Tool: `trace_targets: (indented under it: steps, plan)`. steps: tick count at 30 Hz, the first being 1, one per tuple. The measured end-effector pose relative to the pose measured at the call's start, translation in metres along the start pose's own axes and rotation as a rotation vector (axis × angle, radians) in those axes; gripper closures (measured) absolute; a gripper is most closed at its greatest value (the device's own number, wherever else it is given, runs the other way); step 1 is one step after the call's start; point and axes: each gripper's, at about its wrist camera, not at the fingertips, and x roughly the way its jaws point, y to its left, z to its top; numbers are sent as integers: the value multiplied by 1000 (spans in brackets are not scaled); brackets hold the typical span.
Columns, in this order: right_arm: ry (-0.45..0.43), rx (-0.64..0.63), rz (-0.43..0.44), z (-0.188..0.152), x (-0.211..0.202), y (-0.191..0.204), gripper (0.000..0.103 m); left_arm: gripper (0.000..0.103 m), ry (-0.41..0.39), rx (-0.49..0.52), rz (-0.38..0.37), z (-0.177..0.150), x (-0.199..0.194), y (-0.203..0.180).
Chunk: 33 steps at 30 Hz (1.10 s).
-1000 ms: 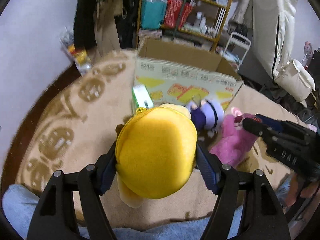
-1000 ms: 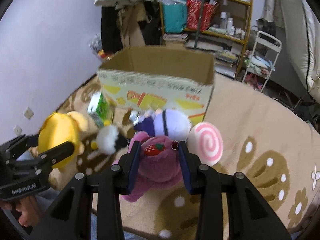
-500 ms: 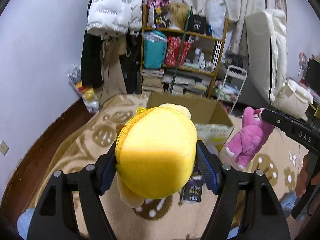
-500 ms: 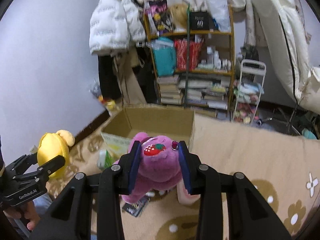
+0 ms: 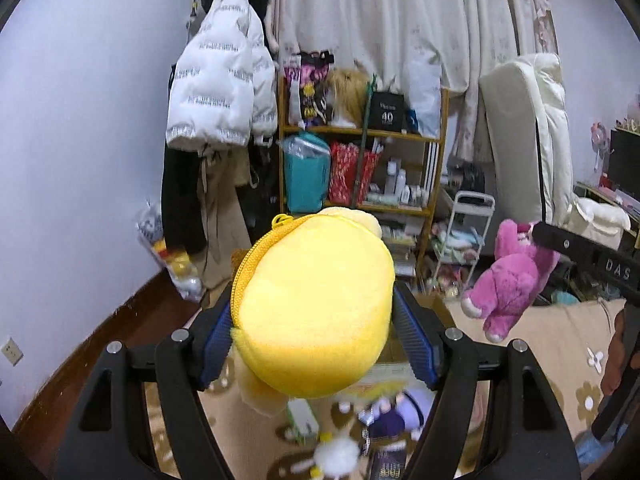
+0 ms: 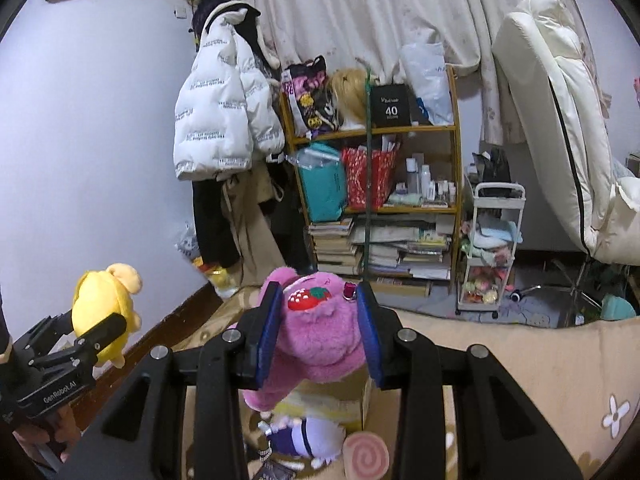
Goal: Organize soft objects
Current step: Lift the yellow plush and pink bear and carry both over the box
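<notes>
cardboard box (image 6: 352, 394) below, shelf (image 6: 376, 168) ahead

Both grippers are held raised, side by side, pointed slightly downward. Left gripper (image 5: 316, 316) – jaws set wide, blue pads pressed on a held load. Right gripper (image 6: 320, 328) – jaws narrower, likewise clamped.

Box (image 6: 340, 396) on the rug (image 6: 500, 344), toys before it; shelf (image 6: 376, 168) behind, jacket (image 6: 224, 116) left of the shelf.

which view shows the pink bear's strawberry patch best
The right wrist view: the pink bear sits clamped between the right gripper fingers, strawberry patch facing the camera. The left wrist view shows the bear only from the side, dangling, patch hidden.
</notes>
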Motion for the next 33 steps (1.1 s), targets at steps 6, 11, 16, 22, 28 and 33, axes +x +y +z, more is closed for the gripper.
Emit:
trace_targets:
  steps: [6,11,16,22,28,33]
  plan:
    - [-30,8,9,9,19,-1,64,30,-44,18,-14,18,24,-7]
    - [-28,27,16,6,37,-5,64,30,-49,48,-34,17,47,-13]
    - [-15,50,28,-3,55,-12,64,30,-39,50,-37,4,67,-17]
    - [12,59,25,-14,78,-18,64,30,14,39,-45,-14,96,-19]
    - [55,54,18,-30,101,-23,64,30,77,60,-45,-36,121,-25]
    - [108,104,49,-44,119,-33,64,30,114,60,-44,-44,136,-26]
